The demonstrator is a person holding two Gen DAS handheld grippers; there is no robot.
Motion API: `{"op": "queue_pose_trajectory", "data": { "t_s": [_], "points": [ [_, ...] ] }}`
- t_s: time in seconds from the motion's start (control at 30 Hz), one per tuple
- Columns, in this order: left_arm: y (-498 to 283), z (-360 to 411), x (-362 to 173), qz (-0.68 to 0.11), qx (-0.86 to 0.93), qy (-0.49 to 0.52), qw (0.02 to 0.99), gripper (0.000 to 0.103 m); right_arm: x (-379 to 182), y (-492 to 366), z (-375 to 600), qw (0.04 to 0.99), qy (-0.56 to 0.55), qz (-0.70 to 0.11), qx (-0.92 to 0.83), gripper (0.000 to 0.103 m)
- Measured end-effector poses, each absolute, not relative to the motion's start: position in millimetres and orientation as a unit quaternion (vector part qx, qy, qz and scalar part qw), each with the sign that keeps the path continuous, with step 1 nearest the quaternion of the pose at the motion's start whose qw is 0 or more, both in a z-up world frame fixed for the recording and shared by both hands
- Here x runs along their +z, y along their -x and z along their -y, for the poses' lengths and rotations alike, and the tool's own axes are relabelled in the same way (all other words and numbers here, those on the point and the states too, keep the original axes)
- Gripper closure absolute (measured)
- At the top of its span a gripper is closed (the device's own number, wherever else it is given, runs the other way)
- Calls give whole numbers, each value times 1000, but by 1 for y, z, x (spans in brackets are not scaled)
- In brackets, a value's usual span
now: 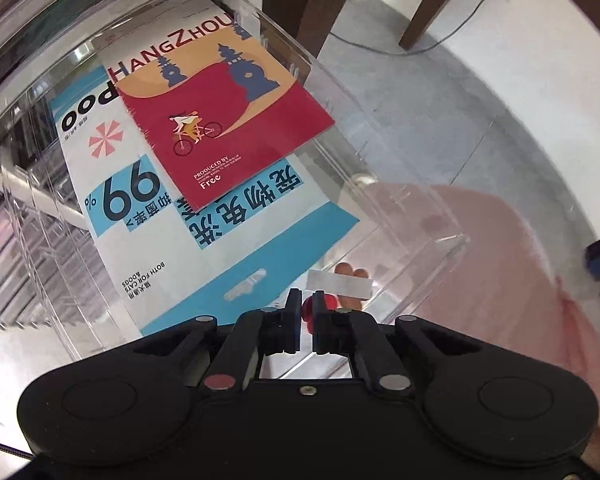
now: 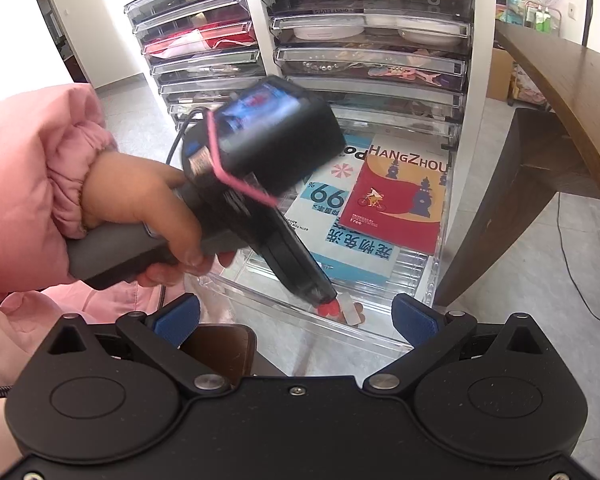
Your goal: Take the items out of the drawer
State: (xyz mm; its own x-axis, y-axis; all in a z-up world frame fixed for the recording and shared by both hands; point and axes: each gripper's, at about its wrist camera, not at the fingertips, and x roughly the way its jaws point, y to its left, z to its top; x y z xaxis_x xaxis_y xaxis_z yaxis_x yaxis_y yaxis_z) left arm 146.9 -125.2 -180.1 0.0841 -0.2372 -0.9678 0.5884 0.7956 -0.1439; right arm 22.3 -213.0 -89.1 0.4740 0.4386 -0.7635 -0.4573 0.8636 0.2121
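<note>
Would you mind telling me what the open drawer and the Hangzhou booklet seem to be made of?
Drawer: clear, glossy hard plastic, probably acrylic; the floor shows through its walls. Hangzhou booklet: printed paper or thin card, matte-looking, with flat, crisp edges.

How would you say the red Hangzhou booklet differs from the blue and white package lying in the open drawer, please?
The Hangzhou booklet is red and orange with a cyclist and pagodas; the pet-wipe package is blue and white with a large 99%. The booklet is smaller and lies on top; the package lies underneath, partly covered. The booklet sits towards the drawer's back right, while the package reaches nearer the front. Both lie flat in the clear drawer.
</note>
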Motion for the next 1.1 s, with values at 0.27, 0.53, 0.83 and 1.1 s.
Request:
{"op": "queue_pose_trajectory", "data": {
  "t_s": [0.27,0.53,0.83,1.1],
  "points": [
    [-146,117,-178,-613,-283,-139,725,98,-87,-23,213,861,0,-432,268,0],
    [-141,127,-186,-618,-293,-128,718,99,-85,-24,213,864,-12,-421,276,0],
    [-140,111,-170,-609,-279,-95,737,101,-82,-26,214,867,-25,-409,284,0],
    [-148,69,-97,-556,-272,11,786,101,-80,-27,214,869,-37,-398,291,0]
  ]
}}
